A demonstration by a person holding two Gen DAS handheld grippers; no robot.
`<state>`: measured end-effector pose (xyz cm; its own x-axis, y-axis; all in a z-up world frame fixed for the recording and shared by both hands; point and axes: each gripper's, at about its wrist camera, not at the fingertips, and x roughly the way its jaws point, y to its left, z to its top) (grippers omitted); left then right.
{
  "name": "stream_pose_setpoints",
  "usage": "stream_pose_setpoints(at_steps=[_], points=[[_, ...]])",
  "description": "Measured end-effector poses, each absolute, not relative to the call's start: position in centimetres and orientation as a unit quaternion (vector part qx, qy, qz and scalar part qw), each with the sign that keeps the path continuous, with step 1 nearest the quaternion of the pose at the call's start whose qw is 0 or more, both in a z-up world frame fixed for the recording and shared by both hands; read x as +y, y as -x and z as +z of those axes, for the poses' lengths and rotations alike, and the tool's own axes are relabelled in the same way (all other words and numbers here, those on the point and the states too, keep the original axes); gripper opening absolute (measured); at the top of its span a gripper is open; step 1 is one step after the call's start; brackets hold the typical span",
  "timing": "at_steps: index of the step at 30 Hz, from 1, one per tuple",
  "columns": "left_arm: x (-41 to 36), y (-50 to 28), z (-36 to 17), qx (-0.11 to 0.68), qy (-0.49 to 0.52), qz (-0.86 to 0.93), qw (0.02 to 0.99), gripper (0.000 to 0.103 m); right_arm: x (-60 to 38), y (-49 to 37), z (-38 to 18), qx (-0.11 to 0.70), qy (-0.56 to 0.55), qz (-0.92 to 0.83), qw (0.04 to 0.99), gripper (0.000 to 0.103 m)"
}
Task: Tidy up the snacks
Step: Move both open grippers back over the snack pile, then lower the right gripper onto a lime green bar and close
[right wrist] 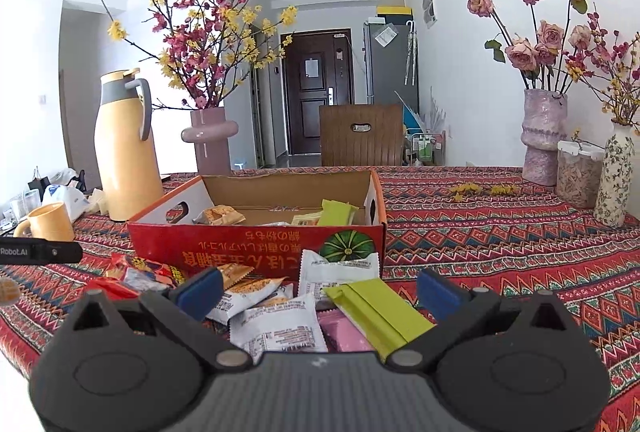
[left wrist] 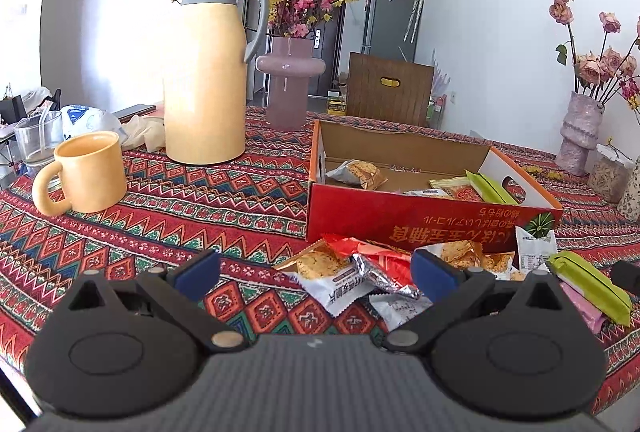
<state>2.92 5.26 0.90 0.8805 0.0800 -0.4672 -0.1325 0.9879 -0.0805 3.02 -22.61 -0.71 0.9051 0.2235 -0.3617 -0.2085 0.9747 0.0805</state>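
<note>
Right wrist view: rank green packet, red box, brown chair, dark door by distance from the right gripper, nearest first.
1. Green packet, lying between the open fingers of the right gripper.
2. Red box, just behind the snack pile.
3. Brown chair, at the table's far edge.
4. Dark door, down the hall.

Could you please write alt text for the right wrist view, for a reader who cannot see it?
The open right tongs hover over a pile of loose snack packets, including a green packet, in front of a red cardboard box already holding a few snacks. The box sits on a patterned tablecloth, with a yellow thermos and flower vases behind.
</note>
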Motion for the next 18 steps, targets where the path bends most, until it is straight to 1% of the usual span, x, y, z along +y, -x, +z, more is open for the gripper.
stream_pose_setpoints(at_steps=[18], points=[[5.0, -0.5, 0.7, 0.242, 0.048, 0.053, 0.967, 0.103, -23.2, -0.6, -1.2, 0.187, -0.032, 0.117, 0.975, 0.103]])
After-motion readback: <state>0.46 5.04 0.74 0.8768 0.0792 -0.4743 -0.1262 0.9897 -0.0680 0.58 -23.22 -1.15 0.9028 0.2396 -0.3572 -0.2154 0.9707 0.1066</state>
